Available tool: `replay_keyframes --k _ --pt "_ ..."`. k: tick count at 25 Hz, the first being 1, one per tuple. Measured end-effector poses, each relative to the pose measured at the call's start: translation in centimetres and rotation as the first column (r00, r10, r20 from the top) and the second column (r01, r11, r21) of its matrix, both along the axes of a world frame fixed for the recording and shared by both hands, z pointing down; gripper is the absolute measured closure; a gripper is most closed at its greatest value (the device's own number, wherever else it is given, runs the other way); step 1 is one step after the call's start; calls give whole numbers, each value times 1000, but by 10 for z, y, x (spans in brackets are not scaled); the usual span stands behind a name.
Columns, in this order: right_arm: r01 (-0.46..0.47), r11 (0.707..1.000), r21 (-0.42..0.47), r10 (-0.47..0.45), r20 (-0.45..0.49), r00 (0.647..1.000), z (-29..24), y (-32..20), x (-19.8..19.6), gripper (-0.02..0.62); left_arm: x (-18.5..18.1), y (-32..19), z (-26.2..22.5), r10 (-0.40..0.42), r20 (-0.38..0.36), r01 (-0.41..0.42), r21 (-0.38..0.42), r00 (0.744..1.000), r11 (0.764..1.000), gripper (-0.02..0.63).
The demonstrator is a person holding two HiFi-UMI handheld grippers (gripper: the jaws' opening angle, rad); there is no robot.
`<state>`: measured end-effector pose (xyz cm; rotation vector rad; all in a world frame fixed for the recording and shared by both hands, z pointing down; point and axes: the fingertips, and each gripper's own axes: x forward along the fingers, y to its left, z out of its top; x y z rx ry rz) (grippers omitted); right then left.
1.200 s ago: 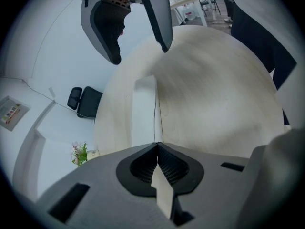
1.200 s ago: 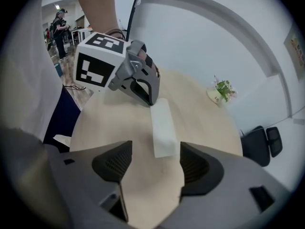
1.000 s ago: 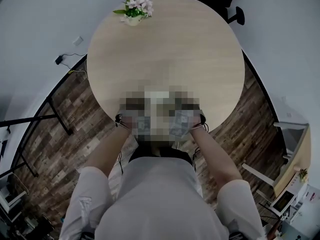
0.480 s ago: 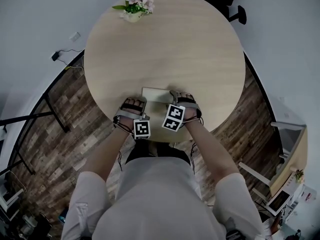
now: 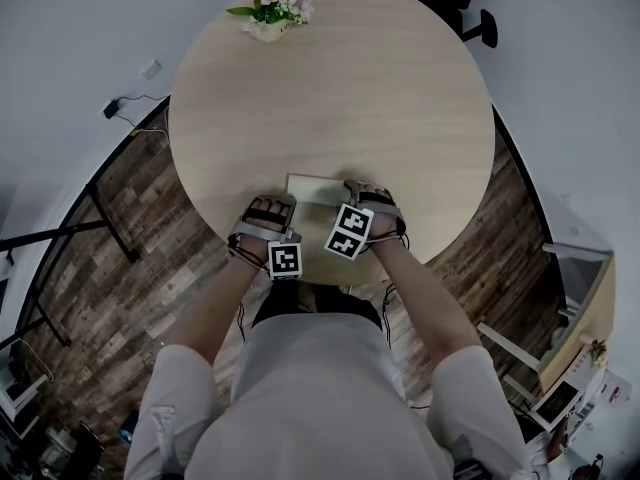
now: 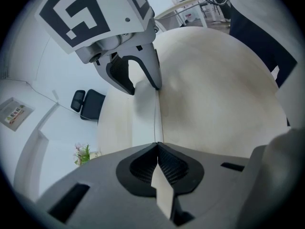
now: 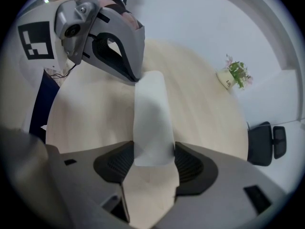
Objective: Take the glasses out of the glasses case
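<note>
A white glasses case [image 5: 314, 188] lies closed near the front edge of the round wooden table [image 5: 330, 88], between my two grippers. My left gripper [image 5: 280, 200] is at its left end; in the left gripper view the jaws [image 6: 157, 146] are shut on a thin white edge of the case [image 6: 143, 120]. My right gripper [image 5: 348, 194] is at its right end, and the right gripper view shows the jaws [image 7: 152, 151] closed on the body of the case [image 7: 151, 123]. The glasses themselves are not visible.
A small pot of pink flowers [image 5: 272, 8] stands at the far left rim of the table. A black office chair [image 5: 478, 30] is beyond the table at the back right. Wooden floor and a black frame [image 5: 95, 228] lie to the left.
One second ago a mosaic patch hid the grippers. Since half a second ago both grippers and the case stay in the same place at the table's front edge.
</note>
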<state>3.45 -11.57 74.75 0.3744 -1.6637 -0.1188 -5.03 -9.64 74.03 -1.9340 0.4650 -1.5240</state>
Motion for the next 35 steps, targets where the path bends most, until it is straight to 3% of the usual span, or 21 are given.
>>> replay_keyframes --k 5,8,12,20,23,27,35 --pt "4 998 -56 -3 2 1000 -2 0 0 330 -3 -3 -6 3 18 -3 45 1000 999 597" --pt "5 995 -102 -5 -2 1000 -2 -2 -1 330 -1 1 -2 -2 -5 2 10 1000 1000 597" --pt "0 986 -165 0 0 1000 -3 -3 -1 330 -8 -13 -15 9 53 -16 132 999 991 597" --pt "-21 979 -201 23 8 1000 -6 -5 -1 330 -8 -10 -20 16 46 -23 142 999 990 597" --pt "-35 981 -191 39 19 999 -9 -6 -1 330 -5 -2 -13 10 23 -12 83 1000 996 597" --pt "-56 987 -148 64 53 997 -19 -11 0 330 -6 -12 -18 7 48 -14 143 999 990 597" --pt "-150 988 -24 152 155 976 -53 -41 3 330 -2 -18 -22 8 50 -16 162 999 987 597"
